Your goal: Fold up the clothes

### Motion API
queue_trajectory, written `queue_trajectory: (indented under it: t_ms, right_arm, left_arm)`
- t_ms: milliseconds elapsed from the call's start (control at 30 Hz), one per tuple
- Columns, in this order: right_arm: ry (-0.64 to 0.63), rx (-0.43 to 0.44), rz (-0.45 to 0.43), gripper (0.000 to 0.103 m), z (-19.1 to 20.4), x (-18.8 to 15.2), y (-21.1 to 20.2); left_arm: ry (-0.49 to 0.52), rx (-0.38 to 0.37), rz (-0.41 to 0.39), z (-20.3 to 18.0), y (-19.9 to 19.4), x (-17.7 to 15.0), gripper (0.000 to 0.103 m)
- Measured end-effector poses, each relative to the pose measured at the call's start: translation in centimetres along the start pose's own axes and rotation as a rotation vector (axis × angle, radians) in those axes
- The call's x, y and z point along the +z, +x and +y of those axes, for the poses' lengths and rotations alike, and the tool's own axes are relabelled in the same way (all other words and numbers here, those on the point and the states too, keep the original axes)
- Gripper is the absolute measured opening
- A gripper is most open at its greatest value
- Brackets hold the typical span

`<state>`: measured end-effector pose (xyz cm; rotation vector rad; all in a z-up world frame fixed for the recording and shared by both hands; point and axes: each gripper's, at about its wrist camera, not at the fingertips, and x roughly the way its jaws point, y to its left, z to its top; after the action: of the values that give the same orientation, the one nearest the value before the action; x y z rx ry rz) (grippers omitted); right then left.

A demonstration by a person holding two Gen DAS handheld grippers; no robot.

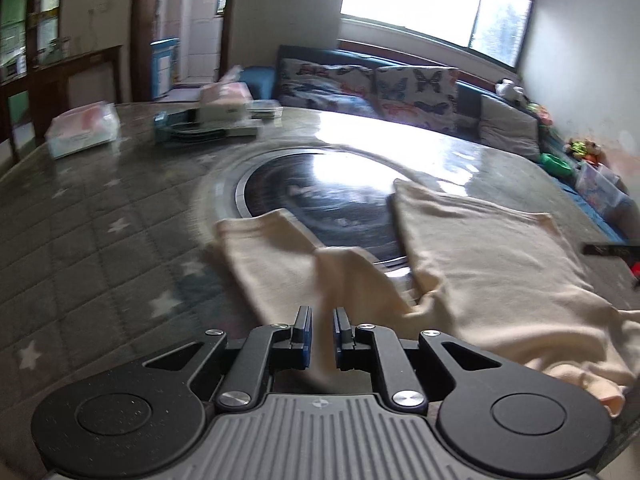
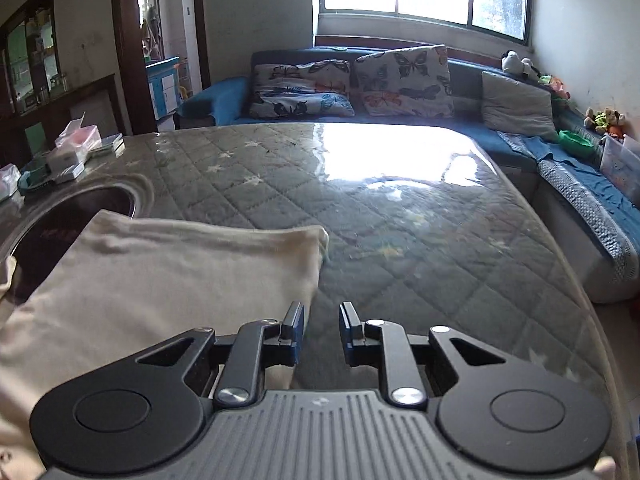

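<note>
A cream garment (image 1: 492, 256) lies spread on the quilted, glass-topped table (image 1: 100, 216), its two parts reaching across the round dark inset (image 1: 320, 188). A fold of the cloth (image 1: 344, 276) runs up between the jaws of my left gripper (image 1: 322, 320), which are narrowly apart around it. In the right wrist view the same garment (image 2: 168, 276) lies flat at the left, its right edge just by my right gripper (image 2: 321, 316). The right gripper is open, empty and over bare table (image 2: 420, 240).
Tissue packs (image 1: 82, 128), a box and dishes (image 1: 216, 118) sit at the table's far left. A blue sofa with butterfly cushions (image 2: 352, 80) runs behind the table and along the right wall, with toys and a plastic bin (image 2: 620, 164).
</note>
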<state>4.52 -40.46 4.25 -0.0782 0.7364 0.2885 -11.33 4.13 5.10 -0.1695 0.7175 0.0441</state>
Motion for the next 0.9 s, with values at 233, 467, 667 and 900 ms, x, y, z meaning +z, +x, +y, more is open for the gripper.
queue_trajectory:
  t_ms: [233,467,667,900]
  right_arm:
    - [0.054,0.028,0.062,0.018,-0.7,2.9,5.2]
    - [0.035,-0.012,0.061,0.007,-0.2,4.6,8.1]
    - [0.014,-0.074,0.045,0.007,0.3,6.1,10.5]
    - [-0.031,-0.082,0.035,0.009,0.3,7.2,10.0]
  left_arm:
    - [0.058,-0.076,0.012,-2.3,1.7,0.7,0.012]
    - [0.113,-0.111,0.059,-3.6,4.5,0.9,0.012]
    - [0.145,-0.106,0.052,-3.9,6.2,1.2,0.013]
    - [0.153,-0.109,0.047,-4.3,6.5,1.8,0.013]
